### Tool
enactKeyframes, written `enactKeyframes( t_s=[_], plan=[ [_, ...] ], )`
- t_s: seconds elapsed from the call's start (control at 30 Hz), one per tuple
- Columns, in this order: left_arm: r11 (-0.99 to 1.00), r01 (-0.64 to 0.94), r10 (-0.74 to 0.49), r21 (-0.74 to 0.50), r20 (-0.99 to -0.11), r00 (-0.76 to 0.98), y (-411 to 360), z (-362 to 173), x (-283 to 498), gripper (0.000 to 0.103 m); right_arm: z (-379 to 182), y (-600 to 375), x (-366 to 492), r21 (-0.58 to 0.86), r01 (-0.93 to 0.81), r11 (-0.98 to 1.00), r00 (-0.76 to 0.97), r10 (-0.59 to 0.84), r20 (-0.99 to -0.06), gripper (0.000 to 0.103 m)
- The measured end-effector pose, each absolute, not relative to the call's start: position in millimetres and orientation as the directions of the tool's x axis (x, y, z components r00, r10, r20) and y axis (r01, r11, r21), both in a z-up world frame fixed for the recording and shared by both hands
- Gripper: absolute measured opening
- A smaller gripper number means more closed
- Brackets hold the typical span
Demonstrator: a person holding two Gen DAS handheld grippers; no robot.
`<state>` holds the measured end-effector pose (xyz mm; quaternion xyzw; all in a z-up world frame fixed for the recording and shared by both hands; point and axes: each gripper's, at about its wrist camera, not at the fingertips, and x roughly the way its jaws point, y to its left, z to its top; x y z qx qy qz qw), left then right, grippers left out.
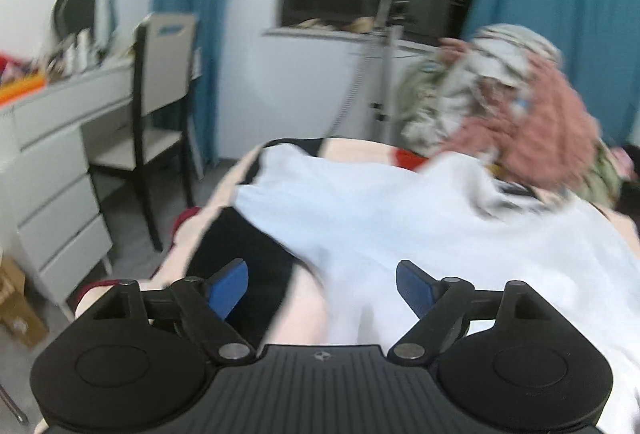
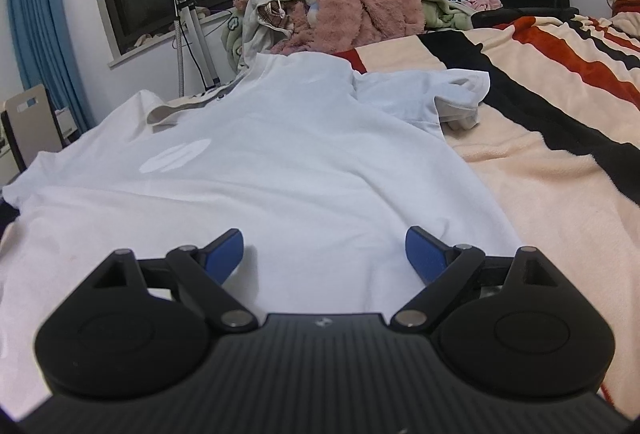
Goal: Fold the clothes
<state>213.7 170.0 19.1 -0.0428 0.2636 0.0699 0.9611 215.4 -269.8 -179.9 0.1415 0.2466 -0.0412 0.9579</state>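
The right gripper (image 2: 324, 254) hangs low over the hem of a white cotton T-shirt (image 2: 280, 162), its 2 blue-padded fingers spread apart with nothing between them. The left gripper (image 1: 322, 288) is likewise spread wide and empty. The shirt lies flat on a cream fleece blanket with black and red stripes (image 2: 560, 138). Beyond it — a heap of pink and grey clothes (image 2: 340, 2).

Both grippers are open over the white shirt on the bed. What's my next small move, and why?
Probably lower the right gripper onto the near hem of the white T-shirt and close on it. The shirt lies spread on the striped blanket, nothing is gripped yet, and the left gripper hangs open over its left edge.
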Motion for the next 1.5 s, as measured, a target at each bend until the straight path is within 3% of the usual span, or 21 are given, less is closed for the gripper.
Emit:
enactKeyframes(
  t_s=[0.17,0.43,0.63,0.7,0.73,0.8,0.87,0.93,0.97,1.13,1.33,1.5],
  plan=[
    [0.992,-0.043,-0.017,-0.119,-0.462,0.886,115,28,130,0.096,-168,-268,205,0.241,0.114,0.964,0.892,0.008,-0.452,0.089],
    [0.979,0.054,-0.142,-0.194,-0.476,0.868,76,13,51,0.097,-142,-271,178,0.214,0.092,0.972,0.919,0.000,-0.394,0.089],
    [0.980,0.124,-0.182,-0.154,-0.461,0.868,55,3,39,0.097,-125,-264,159,0.160,0.077,0.984,0.932,-0.014,-0.363,0.089],
    [0.980,0.133,-0.188,-0.149,-0.462,0.867,53,0,39,0.097,-121,-262,154,0.150,0.057,0.987,0.935,0.000,-0.355,0.080],
    [0.980,0.138,-0.191,-0.147,-0.463,0.866,52,0,39,0.097,-118,-260,152,0.135,0.053,0.989,0.937,-0.003,-0.349,0.067],
    [0.979,0.145,-0.194,-0.140,-0.464,0.864,51,-2,38,0.097,-114,-257,146,0.121,0.042,0.992,0.943,0.000,-0.333,0.068],
    [0.980,0.145,-0.191,-0.135,-0.462,0.866,50,-1,35,0.097,-111,-263,143,0.181,0.021,0.983,0.946,0.039,-0.321,0.070],
    [0.979,0.144,-0.196,-0.145,-0.459,0.867,53,1,33,0.097,-113,-273,144,0.280,0.023,0.960,0.943,0.072,-0.324,0.087],
    [0.978,0.144,-0.199,-0.153,-0.458,0.866,55,2,33,0.097,-114,-279,144,0.329,0.034,0.944,0.942,0.079,-0.325,0.089],
    [0.976,0.121,-0.194,-0.182,-0.467,0.863,61,0,36,0.097,-129,-321,158,0.552,0.107,0.827,0.947,0.084,-0.310,0.089],
    [0.979,0.100,-0.177,-0.177,-0.495,0.851,60,-10,44,0.098,-172,-376,207,0.712,0.176,0.679,0.948,0.079,-0.309,0.090],
    [0.980,0.092,-0.170,-0.175,-0.512,0.842,55,-21,55,0.098,-203,-403,253,0.816,0.143,0.560,0.959,0.125,-0.255,0.083]
  ],
)
